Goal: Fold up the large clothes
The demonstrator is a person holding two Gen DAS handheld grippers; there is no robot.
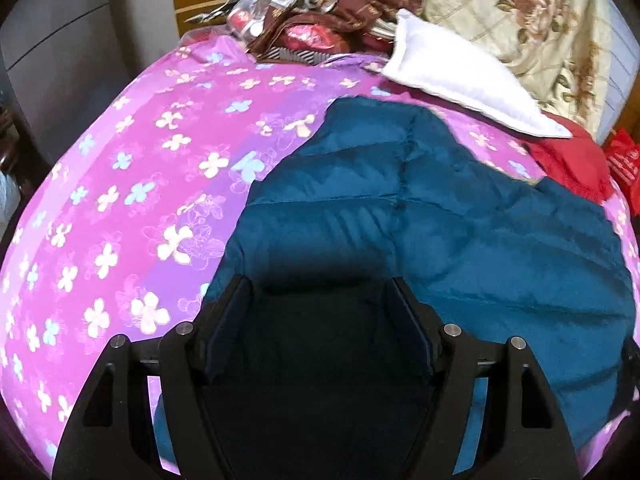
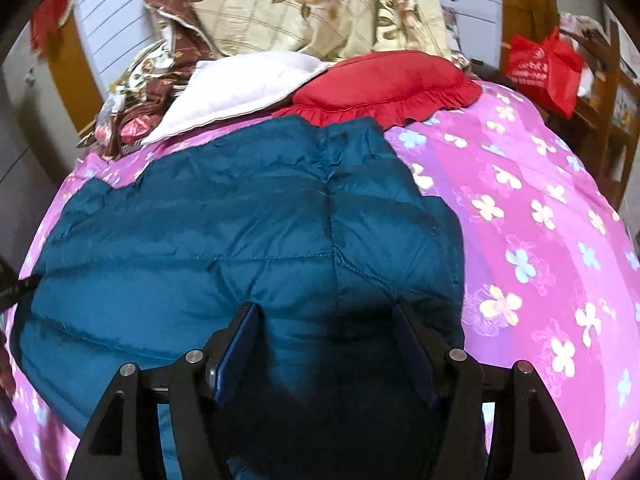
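— Where's the jacket?

— The teal puffer jacket (image 2: 240,220) lies spread on the pink flowered bedspread (image 1: 120,200), its far end by the red pillow (image 2: 384,84) and white pillow (image 1: 460,80).

— And the grippers?

— Left gripper (image 1: 320,292) and right gripper (image 2: 328,316) both hang over it, jaws spread wide (nothing pinched between them).

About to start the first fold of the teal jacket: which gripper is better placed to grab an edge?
Probably right: the right gripper hovers open near the teal jacket side edge; the left gripper sits over its middle.
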